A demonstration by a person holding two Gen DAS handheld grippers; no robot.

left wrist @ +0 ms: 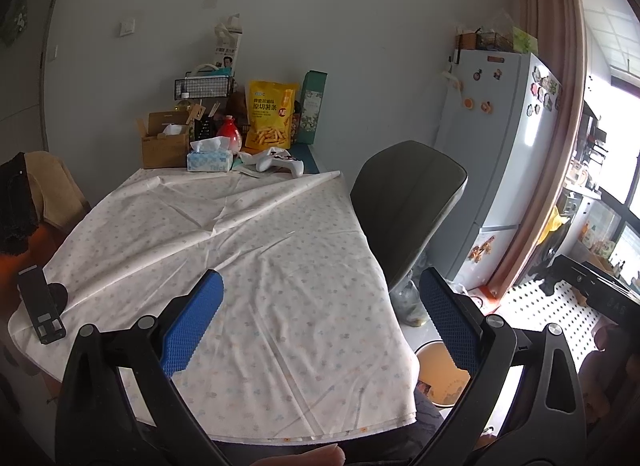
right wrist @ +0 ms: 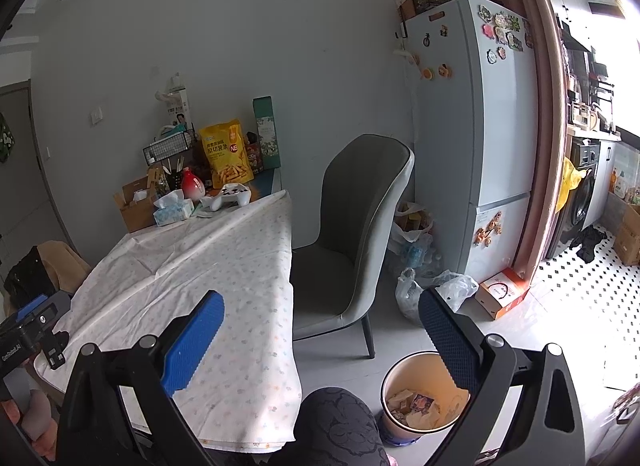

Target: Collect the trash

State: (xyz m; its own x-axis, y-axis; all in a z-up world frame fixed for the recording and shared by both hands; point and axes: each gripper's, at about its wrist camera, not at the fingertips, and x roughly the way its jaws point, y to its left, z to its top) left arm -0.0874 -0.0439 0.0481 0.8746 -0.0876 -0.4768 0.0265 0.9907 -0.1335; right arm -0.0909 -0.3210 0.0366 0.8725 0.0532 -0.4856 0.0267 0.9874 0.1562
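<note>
- Trash bin (right wrist: 424, 398): a round, cream-walled pail on the floor, sitting low at about 5 o'clock in the right wrist view. Crumpled wrappers and paper already lie inside it.
- The bin stands just beside the near right corner of the counter (right wrist: 224, 278) and close to the person's knee (right wrist: 340, 426).
- Right hand-held gripper (right wrist: 320, 340): released, its blue pads spread wide and holding nothing. The bin is partly hidden behind its right finger.
- Left hand-held gripper (left wrist: 320, 322): also released and empty, hovering over the near part of the counter. Only a slice of the bin shows at 4 o'clock in its view.
- Judgement: the right hand-held gripper is the nearer one to the bin. The bin's mouth faces straight up, so a drop would come from above.
- The cloth-covered counter shows no loose scraps on its near half. Clutter sits at its far end, toward 11 o'clock: a tissue box (right wrist: 173, 211), a white game controller (right wrist: 230, 195) and a yellow snack bag (right wrist: 228, 153). Whether any of that is rubbish cannot be told.
- Room: a grey chair (right wrist: 352, 234) at 12 o'clock, plastic bags (right wrist: 436, 290) on the floor and a fridge (right wrist: 472, 125) at 2 o'clock.
</note>
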